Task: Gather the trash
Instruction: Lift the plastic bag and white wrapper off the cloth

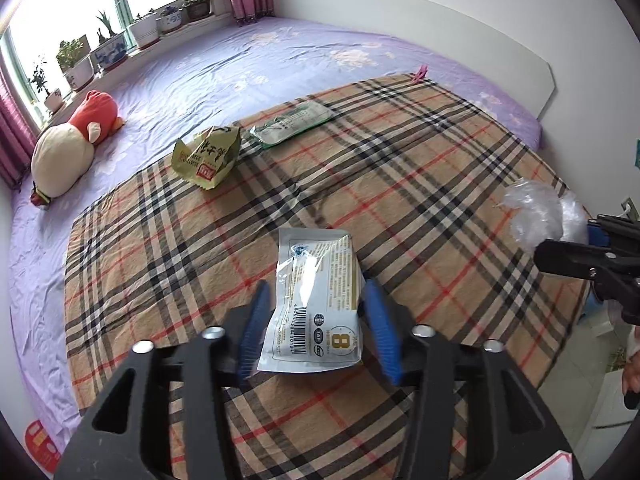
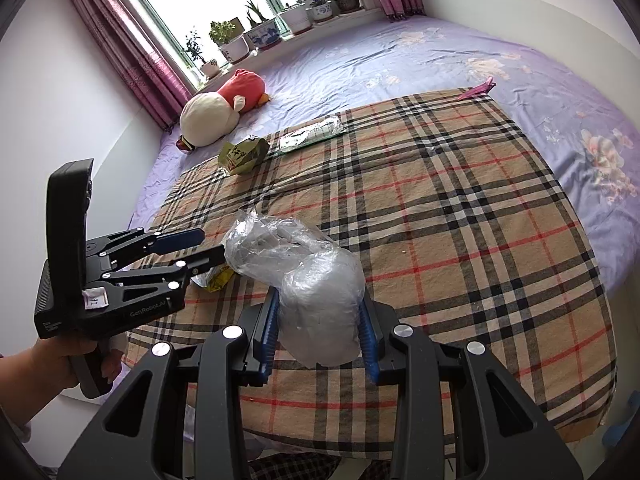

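A white snack packet (image 1: 314, 300) with a barcode lies on the plaid cloth (image 1: 420, 184) between the blue pads of my left gripper (image 1: 318, 296), which is open around it. My right gripper (image 2: 318, 300) is shut on a crumpled clear plastic bag (image 2: 304, 280) and holds it over the cloth (image 2: 460, 220). The bag (image 1: 540, 216) and right gripper also show at the right edge of the left wrist view. A yellow-green wrapper (image 1: 208, 156) (image 2: 244, 154) and a clear green-printed wrapper (image 1: 292, 122) (image 2: 312, 134) lie at the cloth's far edge.
The cloth covers a purple bedsheet (image 1: 240, 64). A red and cream plush toy (image 1: 76, 140) (image 2: 220, 112) lies by the window. Potted plants (image 2: 248, 36) line the sill. A pink clip (image 1: 140, 72) (image 2: 478, 88) sits at the cloth's far corner. A white headboard (image 1: 440, 40) stands behind.
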### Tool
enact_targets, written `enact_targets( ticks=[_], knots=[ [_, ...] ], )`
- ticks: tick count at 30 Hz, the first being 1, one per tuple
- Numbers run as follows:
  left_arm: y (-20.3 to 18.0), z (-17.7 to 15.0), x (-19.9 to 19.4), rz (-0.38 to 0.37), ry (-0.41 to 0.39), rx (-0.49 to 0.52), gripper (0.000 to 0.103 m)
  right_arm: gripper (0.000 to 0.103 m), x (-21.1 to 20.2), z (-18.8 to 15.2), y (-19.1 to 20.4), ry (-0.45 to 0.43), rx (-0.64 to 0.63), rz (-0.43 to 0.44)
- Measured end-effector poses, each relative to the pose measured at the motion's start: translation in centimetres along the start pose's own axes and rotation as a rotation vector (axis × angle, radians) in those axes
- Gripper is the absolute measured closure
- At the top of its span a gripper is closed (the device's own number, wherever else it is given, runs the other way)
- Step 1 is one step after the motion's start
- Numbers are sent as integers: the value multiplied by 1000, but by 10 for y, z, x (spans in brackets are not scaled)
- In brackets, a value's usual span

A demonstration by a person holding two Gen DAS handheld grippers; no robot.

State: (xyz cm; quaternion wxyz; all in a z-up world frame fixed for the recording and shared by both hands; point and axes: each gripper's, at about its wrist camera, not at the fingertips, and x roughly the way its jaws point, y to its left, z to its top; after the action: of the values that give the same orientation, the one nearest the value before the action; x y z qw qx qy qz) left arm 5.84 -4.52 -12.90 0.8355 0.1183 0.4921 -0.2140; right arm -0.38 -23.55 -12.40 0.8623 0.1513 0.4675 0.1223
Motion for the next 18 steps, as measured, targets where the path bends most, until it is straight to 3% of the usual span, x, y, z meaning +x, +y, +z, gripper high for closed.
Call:
enact_targets(
  ticks=[5,9,12,18],
  knots=[
    [-1,3,13,-28,22,-18,28,66,-2,-2,-2,2,2,-2],
    [4,8,27,-18,47,-52,49,66,-4,-3,-4,2,3,-6],
    [8,7,23,-35,53,-71,57,66,-7,-3,-7,-4,12,-5],
    [1,1,9,-66,55,-31,59,66,-12,-7,-9,-11,19,-1]
  ],
)
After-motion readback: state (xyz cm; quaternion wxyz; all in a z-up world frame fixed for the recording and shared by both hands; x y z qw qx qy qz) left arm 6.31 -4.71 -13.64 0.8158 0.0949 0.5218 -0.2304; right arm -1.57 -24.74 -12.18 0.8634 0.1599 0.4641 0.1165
